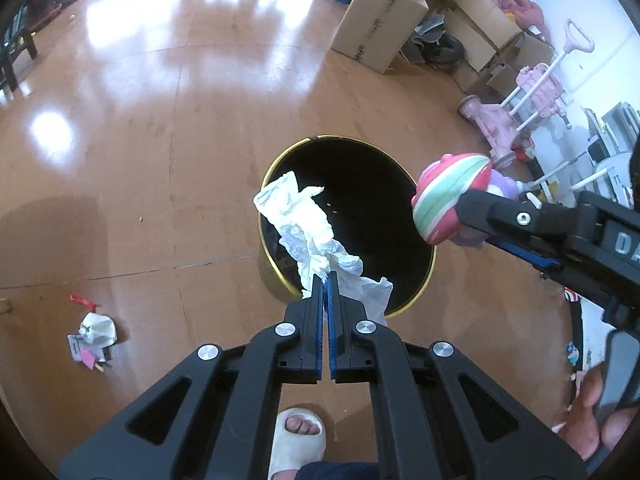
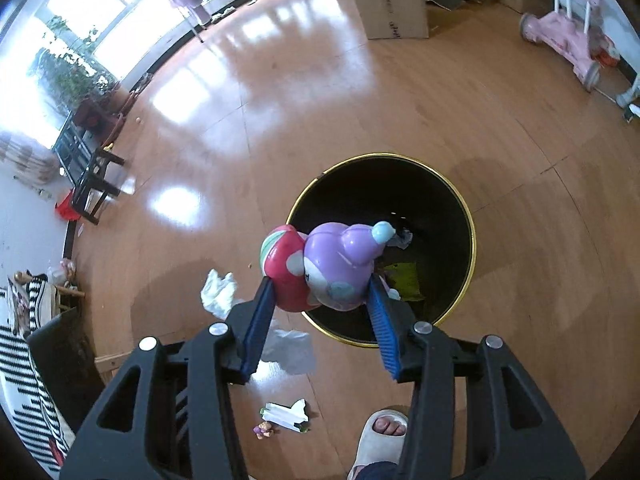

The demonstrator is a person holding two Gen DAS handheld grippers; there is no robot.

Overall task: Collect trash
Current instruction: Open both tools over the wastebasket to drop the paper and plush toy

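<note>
A round black trash bin with a gold rim (image 1: 416,304) (image 2: 474,240) stands on the wooden floor. My left gripper (image 1: 329,280) is shut on a crumpled white tissue (image 1: 308,224) and holds it above the bin's near left rim. My right gripper (image 2: 322,294) is shut on a pink, green and purple plastic toy (image 2: 332,266) above the bin's near left edge; the toy (image 1: 454,198) and right gripper also show at right in the left wrist view. Some scraps (image 2: 404,276) lie inside the bin.
Crumpled paper trash (image 1: 94,336) lies on the floor at left. White tissue (image 2: 218,288), a clear wrapper (image 2: 292,352) and torn paper (image 2: 286,414) lie near my slippered foot (image 2: 380,440). Cardboard boxes (image 1: 380,24) and a pink toy cart (image 1: 520,108) stand behind.
</note>
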